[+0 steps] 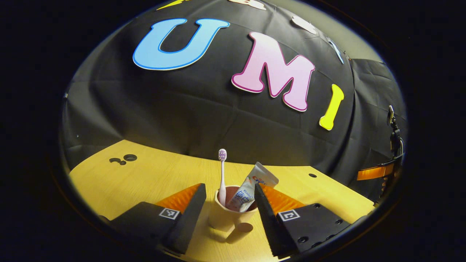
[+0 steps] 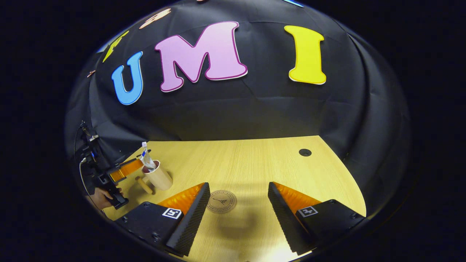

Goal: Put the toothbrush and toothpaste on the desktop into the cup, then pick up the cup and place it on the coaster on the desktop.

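Both hand-held grippers are held open: the left hand-held gripper [image 1: 230, 205] level and forward, the right hand-held gripper [image 2: 238, 211] angled downward.

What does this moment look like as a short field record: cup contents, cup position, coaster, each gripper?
cup contents: toothbrush and toothpaste both stand in the cup
cup position: on the desktop, not on the coaster
coaster: bare, on the desktop ahead of the right gripper
left gripper: open, fingers either side of the cup, no contact seen
right gripper: open, holding nothing
task stage: cup not yet moved to coaster
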### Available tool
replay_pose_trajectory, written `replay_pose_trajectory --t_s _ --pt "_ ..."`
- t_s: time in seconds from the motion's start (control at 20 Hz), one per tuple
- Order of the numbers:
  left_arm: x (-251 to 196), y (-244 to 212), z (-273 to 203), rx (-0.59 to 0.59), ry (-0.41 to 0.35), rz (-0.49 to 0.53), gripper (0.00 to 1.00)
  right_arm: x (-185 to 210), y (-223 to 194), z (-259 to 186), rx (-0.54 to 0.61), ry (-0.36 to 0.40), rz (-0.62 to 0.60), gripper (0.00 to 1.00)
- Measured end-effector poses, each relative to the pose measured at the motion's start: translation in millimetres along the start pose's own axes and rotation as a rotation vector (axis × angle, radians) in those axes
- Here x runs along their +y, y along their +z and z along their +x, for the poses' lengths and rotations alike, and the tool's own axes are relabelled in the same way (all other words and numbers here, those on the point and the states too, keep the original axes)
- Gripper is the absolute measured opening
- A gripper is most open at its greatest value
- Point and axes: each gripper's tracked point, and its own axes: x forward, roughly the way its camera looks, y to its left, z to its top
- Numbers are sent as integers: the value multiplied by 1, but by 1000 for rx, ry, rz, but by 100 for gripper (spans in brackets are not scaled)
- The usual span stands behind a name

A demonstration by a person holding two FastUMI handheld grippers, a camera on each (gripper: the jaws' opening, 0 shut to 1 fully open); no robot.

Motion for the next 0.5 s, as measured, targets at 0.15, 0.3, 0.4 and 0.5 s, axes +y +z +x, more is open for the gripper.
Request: replay_pose_trajectory --t_s 0.15,0.3,0.4,0.5 --pt "2 -3 -17 68 20 53 97 -8 0 -8 1 -3 13 98" --pt "1 -9 -21 137 23 81 97 -16 -1 -19 2 -5 22 98" --pt "-2 -20 -25 226 15 89 98 -22 2 -26 -15 -12 -7 98" --pt "-5 -25 -23 276 15 98 98 -22 3 -36 -16 0 -16 98"
